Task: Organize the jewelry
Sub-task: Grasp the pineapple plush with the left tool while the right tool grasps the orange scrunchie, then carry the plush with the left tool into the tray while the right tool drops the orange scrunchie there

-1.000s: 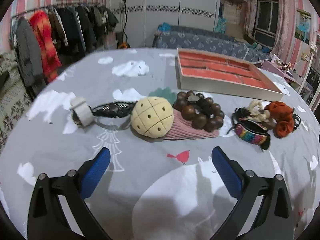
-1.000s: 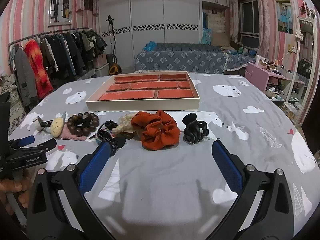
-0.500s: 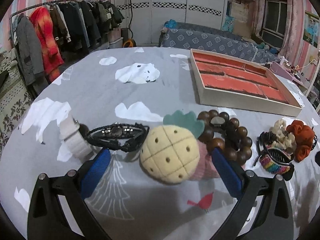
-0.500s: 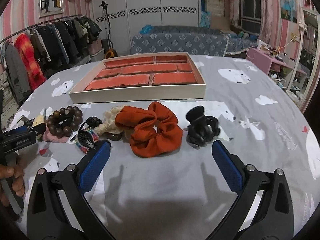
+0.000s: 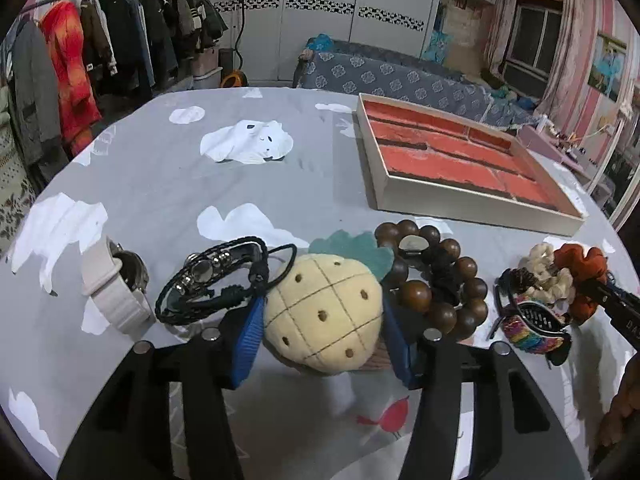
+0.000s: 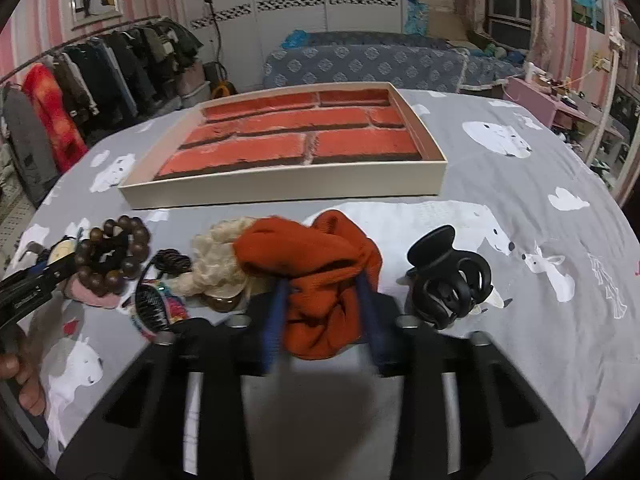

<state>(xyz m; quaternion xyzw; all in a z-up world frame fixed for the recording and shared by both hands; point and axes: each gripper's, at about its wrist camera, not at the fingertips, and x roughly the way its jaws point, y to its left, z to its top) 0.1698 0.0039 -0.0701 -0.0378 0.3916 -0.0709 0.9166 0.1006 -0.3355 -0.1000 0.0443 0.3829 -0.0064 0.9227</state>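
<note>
As both tongs just closed, we pinch pineapple plush [image 5: 322,314] with left tongs [image 5: 324,336], orange scrunchie [image 6: 316,280] with right tongs [image 6: 322,328].

Both wrist views look steeply down, close over the table [image 5: 280,184], sharing the tray [image 6: 280,192].

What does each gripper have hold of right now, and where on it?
The left gripper clamps the plush pineapple across its sides. The right gripper pinches the orange scrunchie at its near fold. Both have just been closing.

Black left gripper [image 5: 322,332] and right gripper [image 6: 322,320], blue-padded jaws, silver screws.
</note>
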